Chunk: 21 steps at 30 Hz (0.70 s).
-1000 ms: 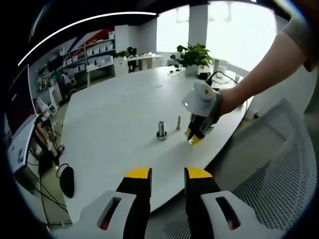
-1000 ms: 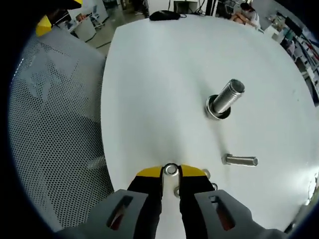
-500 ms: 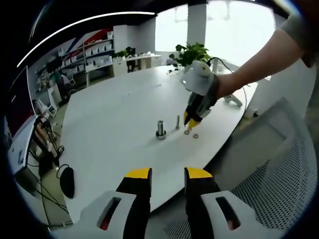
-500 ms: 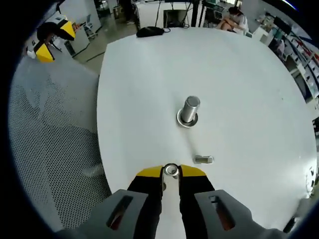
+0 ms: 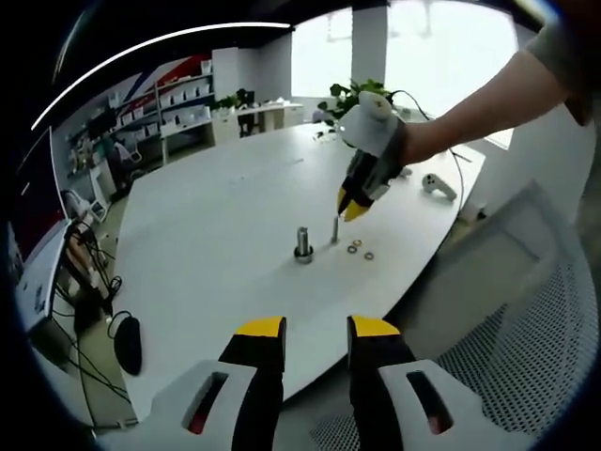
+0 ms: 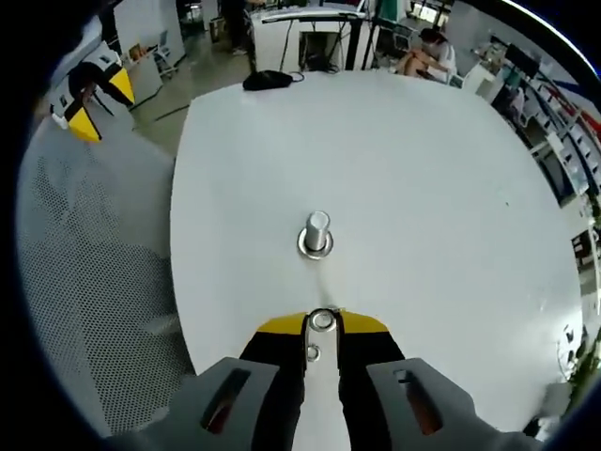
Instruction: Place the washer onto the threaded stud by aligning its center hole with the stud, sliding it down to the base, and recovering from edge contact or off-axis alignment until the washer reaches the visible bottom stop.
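The threaded stud (image 5: 303,241) stands upright on the white table (image 5: 216,225), with a wider metal ring at its foot. In the right gripper view the stud (image 6: 315,231) lies straight ahead of my right gripper (image 6: 322,326), which is shut on a small steel washer (image 6: 322,320) held at the yellow tips. A person's hand holds that right gripper (image 5: 353,204) in the air, above and just right of the stud. My left gripper (image 5: 316,329) hangs open off the table's near edge, with nothing between its jaws.
A thin bolt (image 5: 334,228) stands beside the stud, and two loose washers (image 5: 361,251) lie to its right. A black mouse (image 6: 268,80) rests at the table's far edge. A mesh chair (image 5: 526,319) stands by the table; a potted plant (image 5: 362,99) sits farther back.
My right gripper rose from the table with the washer and moved toward the stud, which now sits centred in its view. The left gripper stayed put.
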Each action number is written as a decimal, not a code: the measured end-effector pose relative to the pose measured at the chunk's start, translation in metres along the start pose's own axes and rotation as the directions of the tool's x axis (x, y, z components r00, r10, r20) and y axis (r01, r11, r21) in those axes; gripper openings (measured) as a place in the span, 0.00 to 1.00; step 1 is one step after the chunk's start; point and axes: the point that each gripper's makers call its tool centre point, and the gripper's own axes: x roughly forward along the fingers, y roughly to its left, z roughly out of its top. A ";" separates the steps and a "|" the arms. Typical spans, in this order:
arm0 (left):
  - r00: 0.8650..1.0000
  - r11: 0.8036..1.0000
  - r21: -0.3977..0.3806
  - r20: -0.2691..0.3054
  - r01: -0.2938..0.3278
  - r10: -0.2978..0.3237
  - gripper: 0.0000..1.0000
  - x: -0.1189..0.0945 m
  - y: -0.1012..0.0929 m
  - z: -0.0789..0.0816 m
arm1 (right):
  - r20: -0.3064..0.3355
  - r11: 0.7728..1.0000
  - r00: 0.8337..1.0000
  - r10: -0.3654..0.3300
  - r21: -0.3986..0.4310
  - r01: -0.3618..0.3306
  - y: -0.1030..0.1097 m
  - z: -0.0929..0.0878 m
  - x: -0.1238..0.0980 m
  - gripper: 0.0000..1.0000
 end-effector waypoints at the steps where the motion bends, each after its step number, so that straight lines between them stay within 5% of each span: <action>1: 1.000 1.000 0.000 -0.001 0.000 0.000 0.24 0.000 0.000 0.000 | 0.000 1.000 1.000 -0.002 -0.002 0.002 -0.001 0.000 0.000 0.12; 21: 1.000 1.000 -0.006 0.002 0.008 -0.008 0.23 0.000 0.000 0.001 | -0.044 1.000 0.999 0.011 -0.018 -0.012 -0.009 -0.007 0.020 0.13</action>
